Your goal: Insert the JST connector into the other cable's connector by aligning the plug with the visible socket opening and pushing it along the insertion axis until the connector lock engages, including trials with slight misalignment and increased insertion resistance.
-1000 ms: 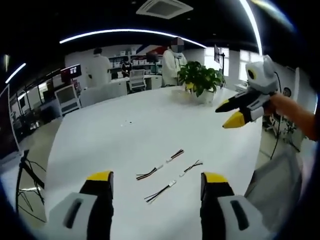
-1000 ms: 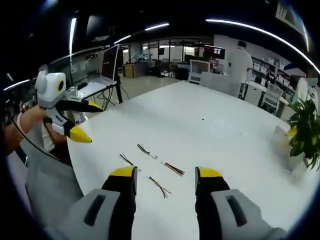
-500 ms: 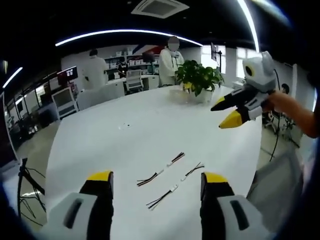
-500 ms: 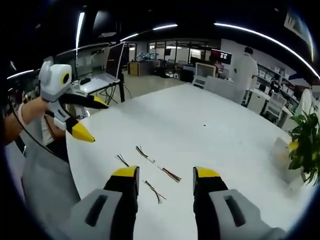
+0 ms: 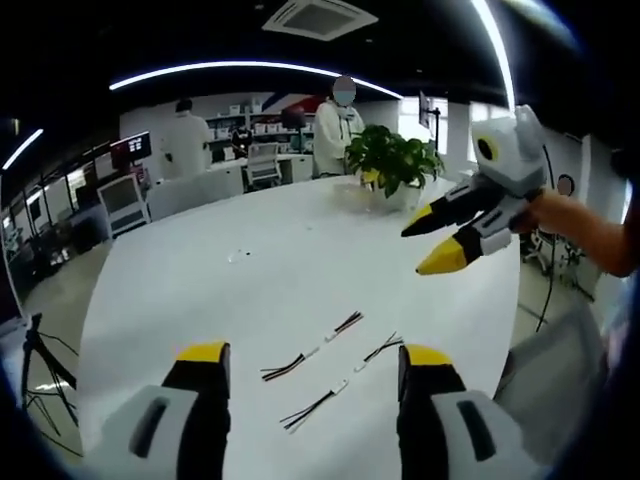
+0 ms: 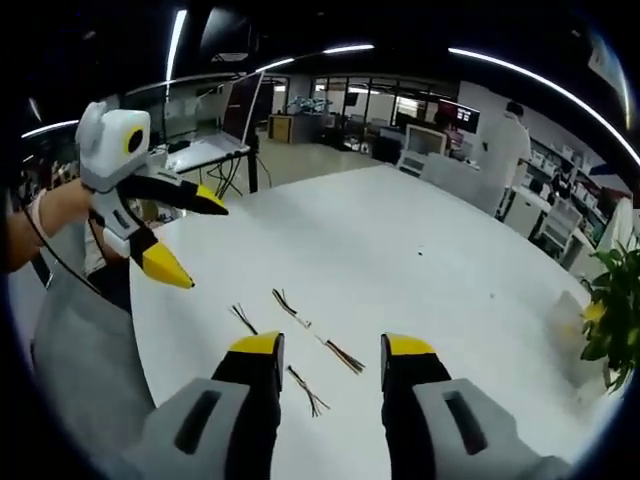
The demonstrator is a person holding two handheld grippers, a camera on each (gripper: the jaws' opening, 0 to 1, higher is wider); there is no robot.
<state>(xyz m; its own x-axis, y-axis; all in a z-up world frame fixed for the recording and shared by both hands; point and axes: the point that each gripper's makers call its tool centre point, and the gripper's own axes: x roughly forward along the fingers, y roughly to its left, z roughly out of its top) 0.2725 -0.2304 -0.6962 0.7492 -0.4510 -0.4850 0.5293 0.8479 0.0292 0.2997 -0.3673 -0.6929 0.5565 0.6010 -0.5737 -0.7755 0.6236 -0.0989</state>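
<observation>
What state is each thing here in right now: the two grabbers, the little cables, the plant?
Left gripper: open, holding nothing, above the table.
Right gripper: open, holding nothing, above the table.
Long cable: lying loose on the table, untouched.
Short cable: lying loose beside it, apart from it.
Plant: upright at the table's far end.

Open-plan lab/office, I'm at a big white table [image 5: 230, 290].
Desks with monitors [image 6: 235, 115] and office chairs [image 5: 262, 160] all round, people in white coats [image 5: 335, 135] at the back, potted plant [image 5: 390, 160], ceiling AC cassette [image 5: 320, 17], curved LED strip lights [image 5: 240, 70].
</observation>
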